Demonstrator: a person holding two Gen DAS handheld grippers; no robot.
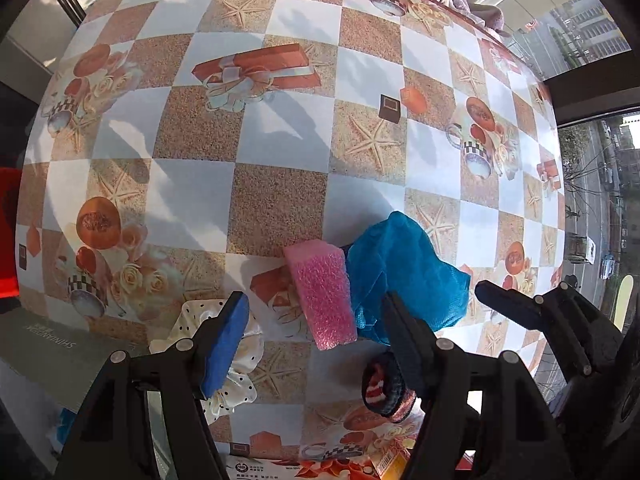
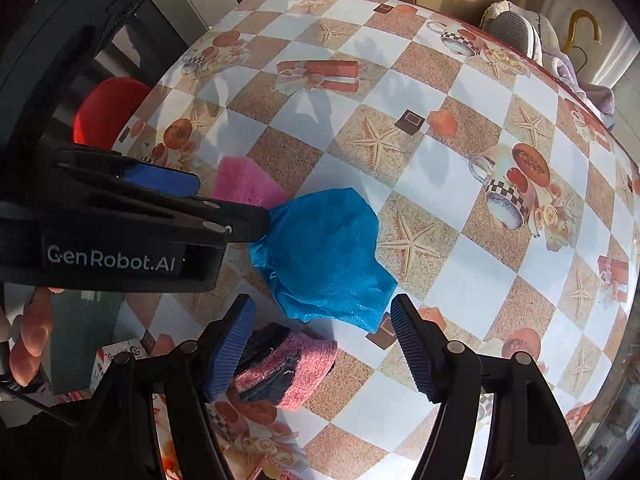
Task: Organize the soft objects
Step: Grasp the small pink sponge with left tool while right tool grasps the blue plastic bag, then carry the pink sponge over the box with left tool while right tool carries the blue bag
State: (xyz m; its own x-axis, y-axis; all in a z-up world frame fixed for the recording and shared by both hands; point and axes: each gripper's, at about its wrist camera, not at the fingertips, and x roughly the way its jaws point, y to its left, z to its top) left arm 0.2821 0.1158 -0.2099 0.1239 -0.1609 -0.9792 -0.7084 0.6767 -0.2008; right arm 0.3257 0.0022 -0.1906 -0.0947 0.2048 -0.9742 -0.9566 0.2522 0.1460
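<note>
Surface: checkered tablecloth printed with starfish, cups and gift boxes; it covers the whole table, lit by strong sun, and we see hard-edged shadows across it.
Room: windows on one side give onto a street and buildings well below; a red stool stands beside the table, and a slipper lies past its far edge.
Soft objects: pink foam sponge touches the crumpled blue cloth; a white polka-dot scrunchie and a red-and-dark knitted piece lie near them. We judge them still unsorted, bunched in one loose cluster at the near side of the table.
Left gripper: pointed steeply down over the sponge, jaws wide apart and holding nothing; the sponge sits between the fingers, which suggests to us a lining-up for a pick.
Right gripper: likewise aimed down, jaws wide and empty, straddling the lower edge of the blue cloth with the knitted piece by its left finger.
Spacing: both grippers work close together, so we expect crowding to be the main risk.
</note>
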